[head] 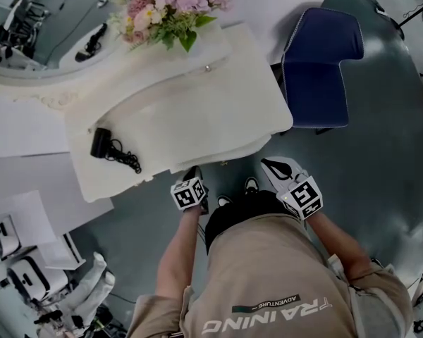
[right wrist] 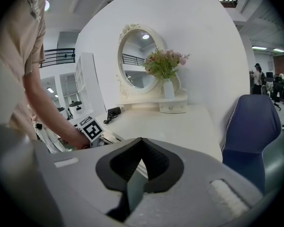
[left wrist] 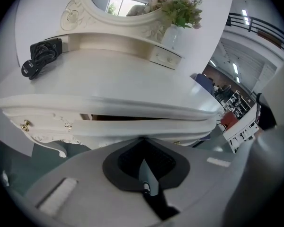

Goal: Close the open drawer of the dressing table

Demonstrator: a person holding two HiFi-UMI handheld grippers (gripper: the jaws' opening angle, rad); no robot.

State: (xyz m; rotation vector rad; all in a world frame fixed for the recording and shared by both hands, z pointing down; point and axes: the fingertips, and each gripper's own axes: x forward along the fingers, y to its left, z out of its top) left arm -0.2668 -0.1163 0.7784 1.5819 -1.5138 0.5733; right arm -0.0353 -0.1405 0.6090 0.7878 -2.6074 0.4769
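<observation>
The white dressing table (head: pixel 197 104) stands in front of me. Its wide front drawer (left wrist: pixel 132 128) sits slightly pulled out, with a thin dark gap (left wrist: pixel 123 117) under the table top. In the head view the drawer front (head: pixel 222 157) shows as a narrow lip below the top's edge. My left gripper (left wrist: pixel 142 139) is shut with nothing in it, its tips right at the drawer front; it is also in the head view (head: pixel 193 170). My right gripper (head: pixel 266 163) is held beside the table's front right corner, shut and empty (right wrist: pixel 141 140).
On the table lie a black corded device (head: pixel 110 148) at the left and a vase of pink flowers (head: pixel 169 9) by the oval mirror (head: pixel 42 34). A blue chair (head: pixel 317 62) stands to the right. White equipment (head: pixel 28 273) is on the floor at the left.
</observation>
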